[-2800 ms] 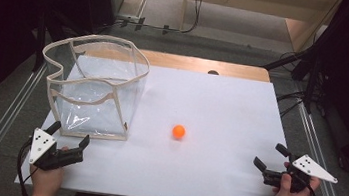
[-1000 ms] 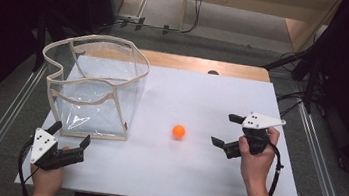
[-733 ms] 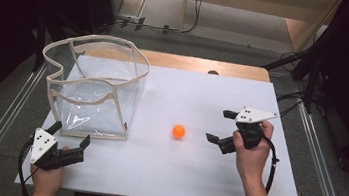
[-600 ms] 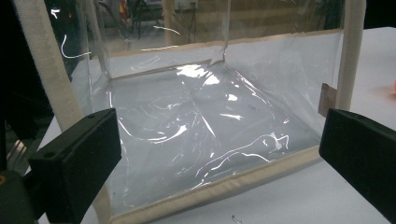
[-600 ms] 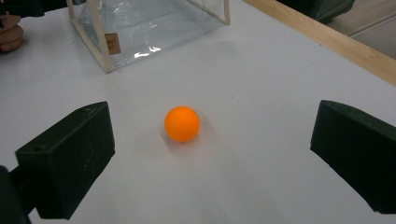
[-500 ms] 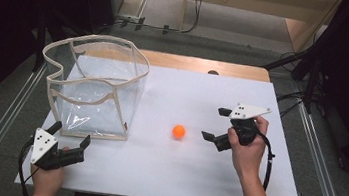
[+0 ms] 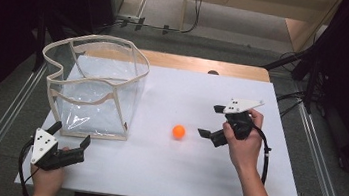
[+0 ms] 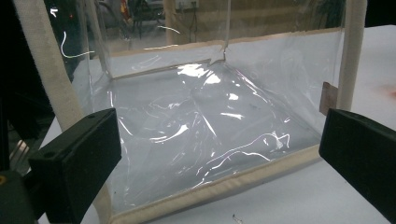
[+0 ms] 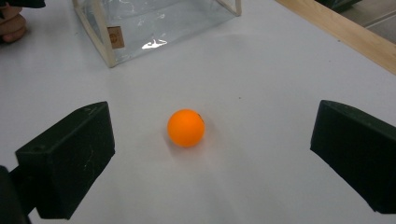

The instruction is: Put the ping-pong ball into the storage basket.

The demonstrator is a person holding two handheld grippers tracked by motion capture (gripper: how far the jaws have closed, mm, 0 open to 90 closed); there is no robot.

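Small orange ball (image 7: 178, 132) sits mid-frame on our white table (image 7: 177, 179) in the high view, our right gripper (image 7: 212, 121) gaping empty just right of it, while its own view centres the ball (image 9: 186, 127) between wide jaws.

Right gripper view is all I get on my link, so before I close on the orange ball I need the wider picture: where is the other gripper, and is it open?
Observer: The left gripper sits at the table's near left corner in the high view, jaws open, holding nothing.
Operator: What is it aimed at?
Observer: Its own view looks straight into the clear bag, whose inside looks bare.
Operator: Is the bag's mouth open?
Observer: Yes, in the high view its cream rim stands open at the top.
Operator: How do I sit relative to the ball?
Observer: The right gripper is just right of the orange ball, jaws apart, not touching it.
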